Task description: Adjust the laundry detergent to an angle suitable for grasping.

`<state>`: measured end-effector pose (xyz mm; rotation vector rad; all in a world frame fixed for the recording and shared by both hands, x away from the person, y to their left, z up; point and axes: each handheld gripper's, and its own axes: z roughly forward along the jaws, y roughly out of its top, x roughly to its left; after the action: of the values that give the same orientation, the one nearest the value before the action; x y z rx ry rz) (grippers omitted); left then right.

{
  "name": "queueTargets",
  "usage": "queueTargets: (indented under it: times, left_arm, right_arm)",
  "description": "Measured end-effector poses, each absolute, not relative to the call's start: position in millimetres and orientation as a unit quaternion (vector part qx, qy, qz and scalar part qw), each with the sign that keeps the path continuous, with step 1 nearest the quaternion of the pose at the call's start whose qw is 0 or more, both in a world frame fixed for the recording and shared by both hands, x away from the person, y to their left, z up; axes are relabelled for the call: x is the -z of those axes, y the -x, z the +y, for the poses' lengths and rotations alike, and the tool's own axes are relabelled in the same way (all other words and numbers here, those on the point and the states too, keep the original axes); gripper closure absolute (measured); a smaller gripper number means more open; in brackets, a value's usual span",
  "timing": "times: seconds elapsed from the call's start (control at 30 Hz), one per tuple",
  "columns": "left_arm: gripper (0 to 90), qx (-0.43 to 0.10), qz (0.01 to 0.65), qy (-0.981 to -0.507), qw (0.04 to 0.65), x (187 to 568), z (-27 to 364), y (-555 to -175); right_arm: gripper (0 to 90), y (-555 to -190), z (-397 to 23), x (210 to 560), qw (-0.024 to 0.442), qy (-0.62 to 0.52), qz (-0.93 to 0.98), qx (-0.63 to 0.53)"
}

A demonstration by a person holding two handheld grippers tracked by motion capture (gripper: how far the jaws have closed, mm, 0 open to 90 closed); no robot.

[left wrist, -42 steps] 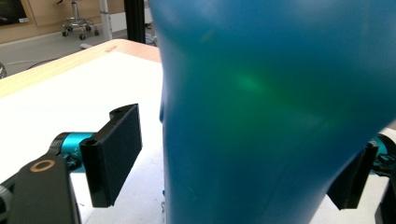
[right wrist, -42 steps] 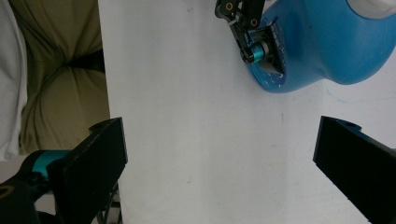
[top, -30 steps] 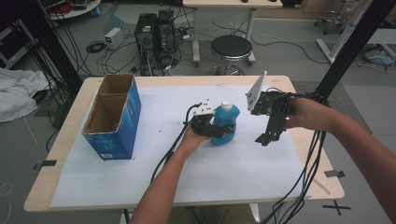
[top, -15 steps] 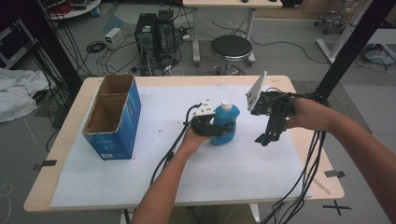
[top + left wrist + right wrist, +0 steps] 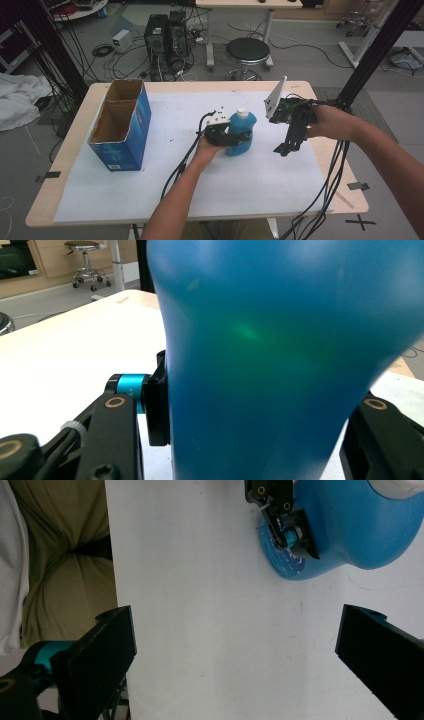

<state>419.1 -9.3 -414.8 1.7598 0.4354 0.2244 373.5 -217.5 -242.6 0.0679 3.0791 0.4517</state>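
Left claw [image 5: 239, 141] newly clamped on bottle [image 5: 243, 131]

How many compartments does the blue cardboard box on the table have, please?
2: the blue cardboard box on the table's left side has a far compartment and a near compartment, side by side, both open-topped.

Wooden table [image 5: 75, 150]; white sheet [image 5: 165, 110] covers most of top; open blue cardboard box [image 5: 125, 132] stands at sheet's left part; blue bottle [image 5: 243, 131] upright near middle, well apart from box.
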Motion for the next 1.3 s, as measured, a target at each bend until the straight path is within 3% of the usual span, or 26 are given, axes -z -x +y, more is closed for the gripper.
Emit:
queueTargets:
  times: [0.73,1.3]
  left_arm:
    - [44.4,-0.105,0.124,-0.763,0.626,372.3,24.1,-394.1]
    - [44.7,-0.045,0.062,-0.783,0.618,366.5,46.1,-382.9]
  right_arm:
    - [1.9,-367.1,-217.3,241.6,0.018,-0.023,0.989,-0.144]
    - [1.9,-361.1,-214.8,245.4,0.015,-0.021,0.989,-0.148]
